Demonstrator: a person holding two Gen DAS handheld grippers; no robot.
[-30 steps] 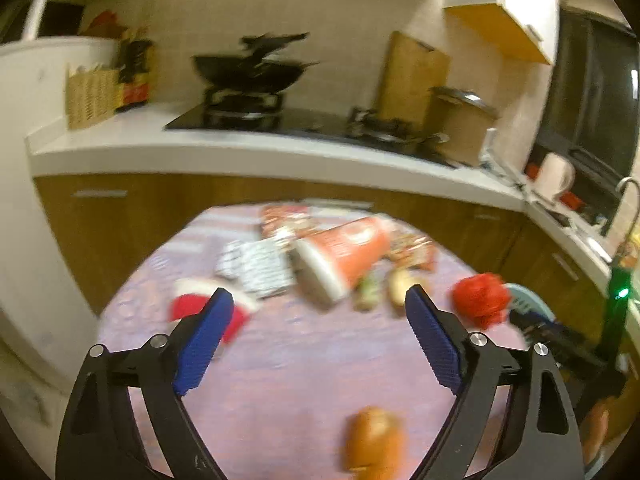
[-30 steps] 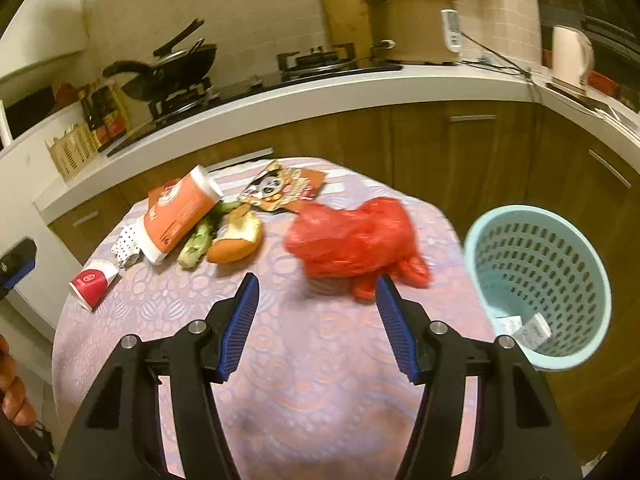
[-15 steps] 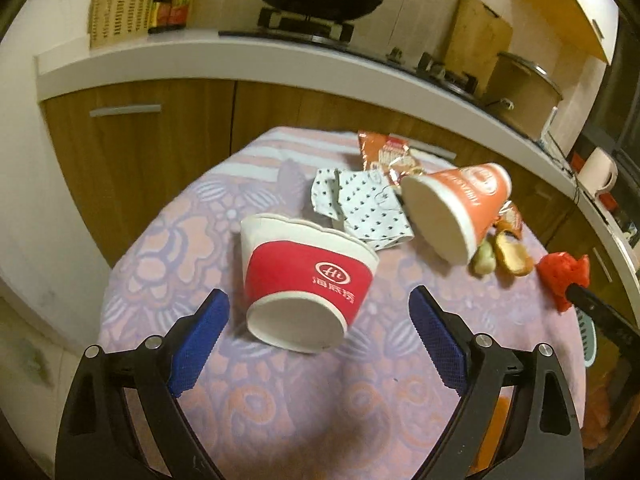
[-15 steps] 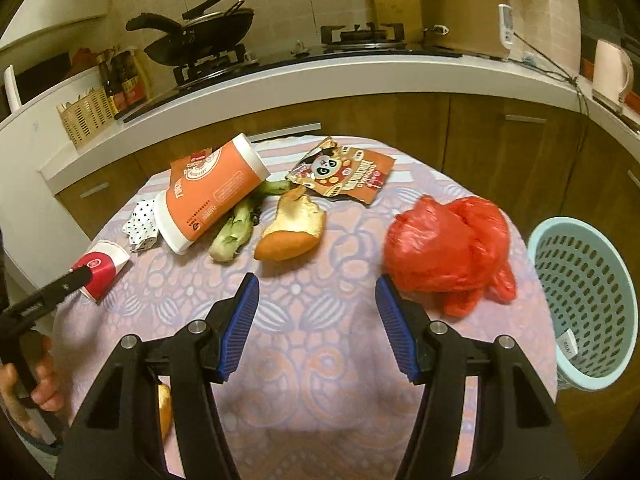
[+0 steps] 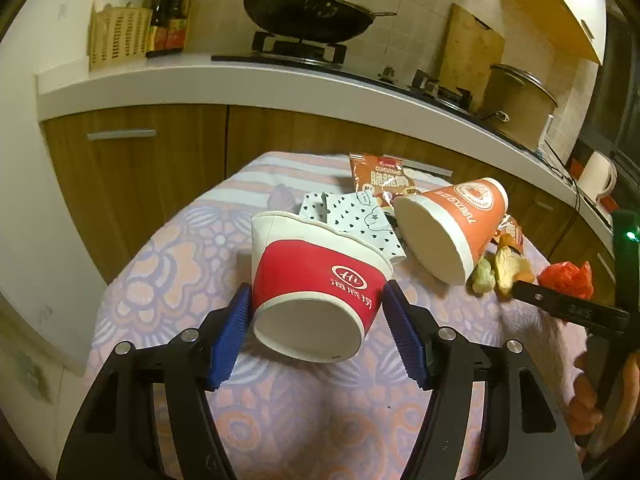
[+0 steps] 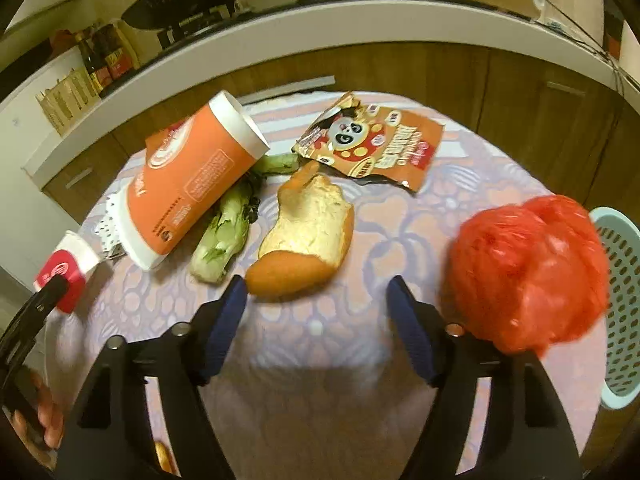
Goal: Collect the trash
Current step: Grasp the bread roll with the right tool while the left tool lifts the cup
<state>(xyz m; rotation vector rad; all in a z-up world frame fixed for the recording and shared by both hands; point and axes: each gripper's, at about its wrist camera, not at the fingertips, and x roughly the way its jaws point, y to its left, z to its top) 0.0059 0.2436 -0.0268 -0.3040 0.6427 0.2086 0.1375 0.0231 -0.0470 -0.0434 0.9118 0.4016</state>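
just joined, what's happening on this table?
A person is clearing trash off the round table with two hand-held grippers. The left hand-held gripper has just been closing around the tipped red paper cup; its left pad looks to touch, the right stands just off. The right hand-held gripper, just opening wider, is empty, near the orange peel. The teal basket waits at the table's right edge.
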